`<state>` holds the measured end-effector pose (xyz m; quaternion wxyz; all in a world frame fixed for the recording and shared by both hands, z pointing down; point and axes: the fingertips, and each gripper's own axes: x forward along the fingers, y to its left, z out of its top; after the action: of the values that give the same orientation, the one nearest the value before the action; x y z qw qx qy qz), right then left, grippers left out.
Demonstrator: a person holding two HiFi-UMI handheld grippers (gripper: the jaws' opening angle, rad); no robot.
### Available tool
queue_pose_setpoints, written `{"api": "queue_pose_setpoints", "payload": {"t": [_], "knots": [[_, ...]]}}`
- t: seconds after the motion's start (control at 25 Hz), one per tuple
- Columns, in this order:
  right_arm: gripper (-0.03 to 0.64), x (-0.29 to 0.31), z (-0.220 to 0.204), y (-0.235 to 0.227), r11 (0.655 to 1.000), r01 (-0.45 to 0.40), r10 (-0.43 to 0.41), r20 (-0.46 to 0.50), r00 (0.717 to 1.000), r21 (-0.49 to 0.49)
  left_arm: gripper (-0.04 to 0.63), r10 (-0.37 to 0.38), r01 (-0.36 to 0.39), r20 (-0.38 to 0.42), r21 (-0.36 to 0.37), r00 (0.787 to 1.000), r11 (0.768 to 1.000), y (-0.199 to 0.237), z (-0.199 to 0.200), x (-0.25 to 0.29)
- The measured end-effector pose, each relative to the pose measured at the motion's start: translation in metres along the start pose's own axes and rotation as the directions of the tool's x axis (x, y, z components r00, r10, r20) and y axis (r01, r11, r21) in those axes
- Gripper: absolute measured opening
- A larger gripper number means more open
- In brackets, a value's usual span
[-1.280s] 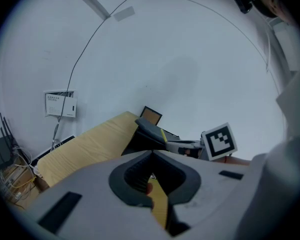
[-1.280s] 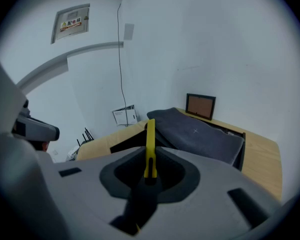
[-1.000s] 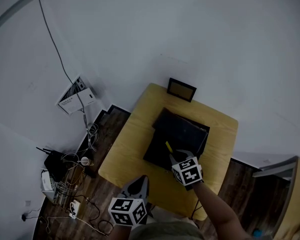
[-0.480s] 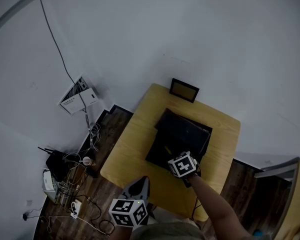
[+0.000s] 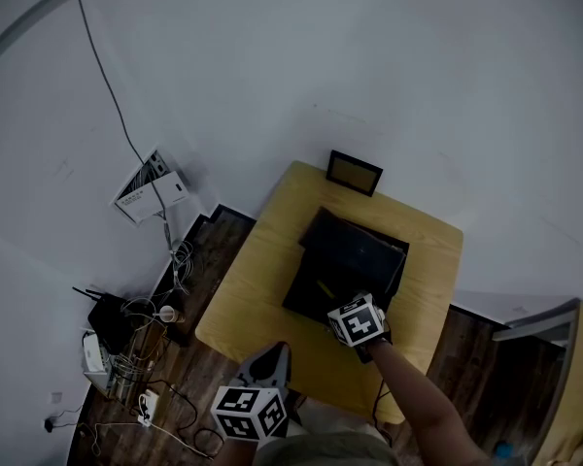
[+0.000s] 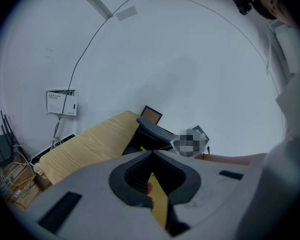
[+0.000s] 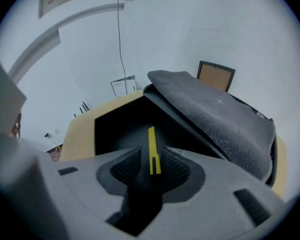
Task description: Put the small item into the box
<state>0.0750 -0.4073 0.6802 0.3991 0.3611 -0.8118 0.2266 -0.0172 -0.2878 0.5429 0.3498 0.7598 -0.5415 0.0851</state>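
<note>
Currently your right gripper [image 5: 336, 305] [image 7: 151, 157] reaches down into the open black box [image 5: 348, 252] [image 7: 115, 124] near the middle of the yellow table [image 5: 257, 265] [image 7: 76, 136]. Its jaws have just been opening and now stand wide. The small yellow strip [image 5: 323, 286] [image 7: 151, 148] sits between them with a gap on each side, so neither pad presses on it. The strip is inside the box's dark interior, its long axis pointing away from you toward the far wall; whether it lies flat on the bottom is not clear. The box's grey, felt-lined lid [image 7: 215, 114] is raised on the right and far side of the opening. Your left gripper [image 5: 279, 350] [image 6: 151, 153] hangs at the near edge of the table, well apart from the box, with its jaw tips brought together and nothing gripped between them. At the table's far edge a small dark-framed panel [image 5: 355, 173] [image 7: 216, 76] stands against the wall. Down on the left, a tangle of cables [image 5: 136, 333] lies on the wooden floor [image 5: 209, 250].
</note>
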Motion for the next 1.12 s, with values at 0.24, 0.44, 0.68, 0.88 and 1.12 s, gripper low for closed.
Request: {"api": "queue_pose_setpoints", "payload": {"t": [0.24, 0.44, 0.68, 0.88, 1.12], "knots": [[0.103, -0.036, 0.012, 0.010, 0.998, 0.056, -0.059, 0.105, 0.993, 0.038, 0.003, -0.035, 0.035, 0.005, 0.024, 0.999, 0.999, -0.007, -0.002, -0.013], [0.089, -0.076, 0.024, 0.031, 0.993, 0.080, -0.097, 0.222, 0.970, 0.085, 0.003, -0.071, 0.070, 0.004, 0.052, 0.997, 0.996, -0.011, -0.007, -0.031], [0.054, -0.129, 0.024, 0.066, 0.978, 0.082, -0.146, 0.354, 0.924, 0.190, 0.003, -0.114, 0.113, -0.001, 0.083, 0.994, 0.990, -0.012, -0.015, -0.056], [0.023, -0.173, 0.015, 0.102, 0.962, 0.100, -0.205, 0.435, 0.877, 0.252, 0.003, -0.162, 0.162, -0.006, 0.108, 0.987, 0.981, -0.017, -0.024, -0.083], [0.009, -0.221, -0.007, 0.147, 0.947, 0.108, -0.255, 0.503, 0.826, 0.302, 0.003, -0.217, 0.214, 0.004, 0.143, 0.976, 0.966, -0.029, -0.035, -0.120]]}}
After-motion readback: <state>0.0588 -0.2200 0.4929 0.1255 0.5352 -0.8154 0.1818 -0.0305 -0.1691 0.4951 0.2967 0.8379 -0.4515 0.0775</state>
